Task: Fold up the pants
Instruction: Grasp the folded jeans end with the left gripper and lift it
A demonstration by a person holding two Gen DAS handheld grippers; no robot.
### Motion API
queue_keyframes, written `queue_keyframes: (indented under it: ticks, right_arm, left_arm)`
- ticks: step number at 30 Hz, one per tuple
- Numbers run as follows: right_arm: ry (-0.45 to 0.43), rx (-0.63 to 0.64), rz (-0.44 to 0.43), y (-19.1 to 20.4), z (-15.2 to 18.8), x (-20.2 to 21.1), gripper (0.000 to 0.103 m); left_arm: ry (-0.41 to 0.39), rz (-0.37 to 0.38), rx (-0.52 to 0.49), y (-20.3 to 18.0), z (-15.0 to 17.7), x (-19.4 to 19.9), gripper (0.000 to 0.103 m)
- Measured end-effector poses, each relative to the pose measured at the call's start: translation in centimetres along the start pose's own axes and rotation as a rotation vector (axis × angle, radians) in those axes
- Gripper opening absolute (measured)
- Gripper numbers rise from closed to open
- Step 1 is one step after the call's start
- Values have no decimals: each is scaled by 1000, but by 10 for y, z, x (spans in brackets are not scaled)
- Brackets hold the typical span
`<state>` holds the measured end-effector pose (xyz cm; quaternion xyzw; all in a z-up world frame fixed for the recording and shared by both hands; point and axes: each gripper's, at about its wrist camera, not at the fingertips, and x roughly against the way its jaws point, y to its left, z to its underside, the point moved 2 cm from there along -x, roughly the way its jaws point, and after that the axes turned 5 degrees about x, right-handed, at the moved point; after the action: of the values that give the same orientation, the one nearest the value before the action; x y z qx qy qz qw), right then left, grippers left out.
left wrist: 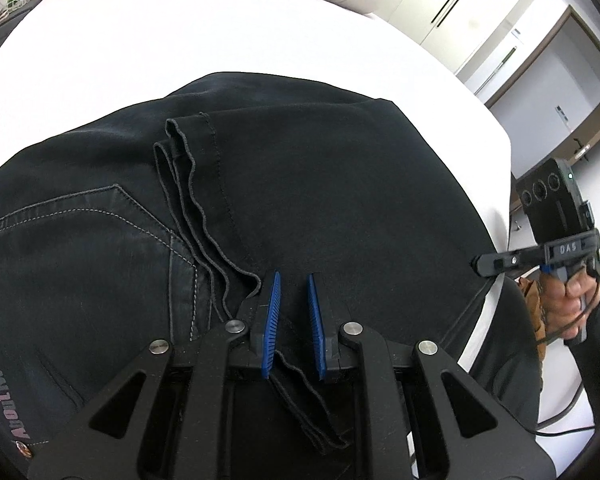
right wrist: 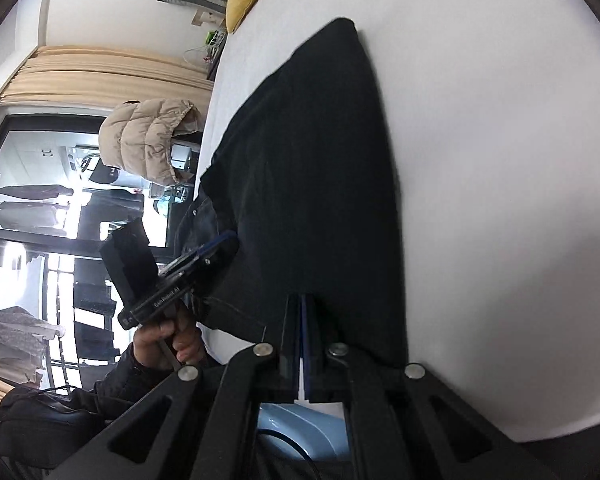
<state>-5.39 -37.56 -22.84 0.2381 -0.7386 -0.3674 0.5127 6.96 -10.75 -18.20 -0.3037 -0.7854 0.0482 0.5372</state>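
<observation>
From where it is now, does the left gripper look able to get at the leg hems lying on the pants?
Probably yes. The left gripper sits right beside the leg hems, which lie exposed on top of the black pants, with nothing over them.

My left gripper point(left wrist: 292, 292) angles steeply down, blue pads point(left wrist: 271, 312) slightly apart. My right gripper point(right wrist: 302, 308) has its jaws fully together.

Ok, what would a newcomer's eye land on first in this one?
The black denim pants, folded across the white bed sheet, fill both views. The left gripper, with its blue ribbed pads, sits on the pants beside the leg hems, while the right gripper is shut at the pants' edge.
</observation>
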Motion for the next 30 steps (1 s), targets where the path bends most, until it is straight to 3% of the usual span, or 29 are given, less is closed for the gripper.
queue_keyframes:
  ticks: [8, 9, 10, 11, 12, 13, 15, 17, 18, 19, 21, 22, 25, 30]
  right_arm:
    - [-72, -39, 20, -8, 4, 2, 0]
    - [-84, -33, 42, -1, 5, 7, 8]
    - [-112, -22, 42, 9, 6, 14, 25]
    - [-153, -8, 17, 22, 5, 20, 34]
    - [-221, 14, -28, 39, 6, 26, 52]
    - [-257, 32, -46, 51, 6, 28, 63]
    - [-295, 92, -79, 80, 3, 19, 63]
    - [-270, 111, -101, 95, -2, -1, 61]
    - [-252, 115, -111, 103, -6, -15, 55]
    - [-239, 113, -130, 108, -10, -29, 51]
    - [-225, 76, -164, 111, -18, -53, 48]
    - [-219, 50, -182, 111, -23, -65, 47]
    - [-195, 11, -181, 112, -33, -90, 38]
    - [-177, -20, -166, 118, -49, -106, 36]
  left_arm:
    - [-44, 22, 49, 3, 8, 27, 14]
    - [-62, 20, 48, 3, 12, 38, 14]
    - [-93, 27, 46, 4, 19, 56, 14]
    - [-116, 30, 51, 7, 24, 69, 14]
    - [-148, 34, 66, 12, 31, 84, 14]
    - [-177, 38, 86, 18, 38, 100, 14]
    - [-224, 31, 144, 36, 55, 130, 15]
    - [-278, 32, 216, 57, 75, 158, 17]
    - [-302, 30, 254, 68, 84, 169, 28]
    - [-338, 28, 322, 85, 99, 184, 54]
    - [-399, 27, 426, 108, 120, 203, 91]
    - [-436, 20, 491, 122, 134, 212, 91]
    - [-416, 43, 610, 150, 158, 216, 91]
    - [-398, 149, 785, 181, 176, 205, 90]
